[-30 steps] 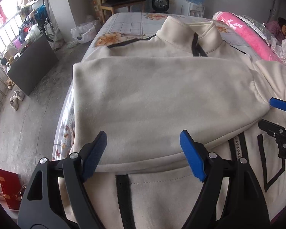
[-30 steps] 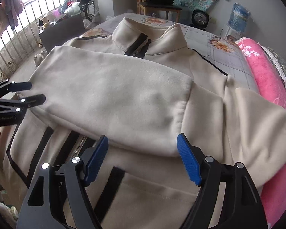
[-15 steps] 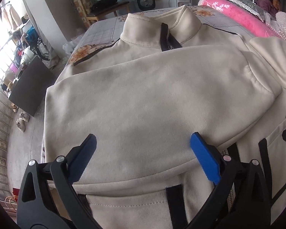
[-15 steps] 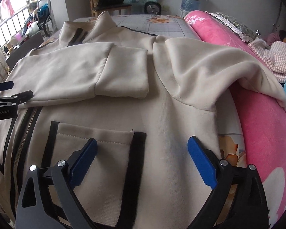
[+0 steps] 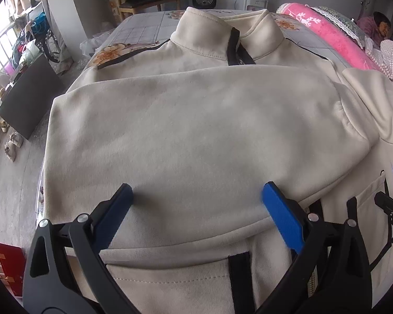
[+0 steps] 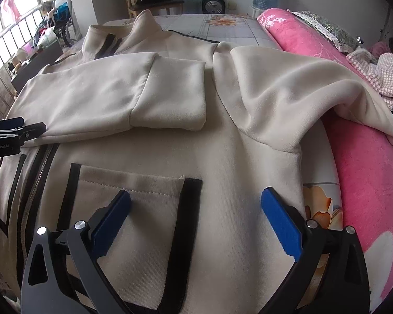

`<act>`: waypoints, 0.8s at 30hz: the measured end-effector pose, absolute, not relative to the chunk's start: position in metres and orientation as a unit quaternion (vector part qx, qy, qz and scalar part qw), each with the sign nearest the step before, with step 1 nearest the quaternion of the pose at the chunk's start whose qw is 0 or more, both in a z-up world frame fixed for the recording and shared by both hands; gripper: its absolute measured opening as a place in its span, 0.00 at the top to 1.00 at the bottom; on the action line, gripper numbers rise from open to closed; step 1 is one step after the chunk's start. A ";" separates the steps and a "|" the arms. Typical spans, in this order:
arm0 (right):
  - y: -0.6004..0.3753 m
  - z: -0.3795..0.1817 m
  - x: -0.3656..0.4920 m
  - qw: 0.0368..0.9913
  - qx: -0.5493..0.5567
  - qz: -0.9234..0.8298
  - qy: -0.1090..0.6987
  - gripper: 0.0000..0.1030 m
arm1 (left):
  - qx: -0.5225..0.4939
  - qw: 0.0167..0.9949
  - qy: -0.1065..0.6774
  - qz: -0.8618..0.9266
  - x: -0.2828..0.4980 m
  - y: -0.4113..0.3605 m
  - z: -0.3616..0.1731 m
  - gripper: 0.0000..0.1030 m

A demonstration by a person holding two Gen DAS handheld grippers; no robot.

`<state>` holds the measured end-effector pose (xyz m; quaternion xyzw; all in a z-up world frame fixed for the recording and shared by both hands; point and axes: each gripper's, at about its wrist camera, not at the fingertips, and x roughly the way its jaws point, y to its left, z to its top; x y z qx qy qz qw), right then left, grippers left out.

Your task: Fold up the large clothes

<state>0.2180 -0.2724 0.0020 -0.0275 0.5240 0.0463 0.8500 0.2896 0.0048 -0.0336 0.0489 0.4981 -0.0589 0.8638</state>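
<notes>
Under both my claws, a bed carries the cream jacket, thick, soft and floppy. My left claw and right claw, just opened, grasp nothing. I would pinch its hem below them.

Each gripper, left and right, has two black angular arms with triangular cut-outs, set with round silver screws. The jaws carry flat blue pads with a fine ribbed texture and toothed edges. White lettering marks the left gripper's black body.
</notes>
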 end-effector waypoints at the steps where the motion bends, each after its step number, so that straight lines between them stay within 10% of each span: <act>1: -0.274 0.005 0.220 0.846 -0.025 0.050 0.531 0.06 | 0.050 0.865 0.495 -0.060 0.289 0.005 -0.034 0.06; 24: -0.612 0.058 0.250 0.816 0.356 -0.155 0.429 0.19 | 0.065 0.867 0.486 -0.090 0.287 0.008 -0.033 0.06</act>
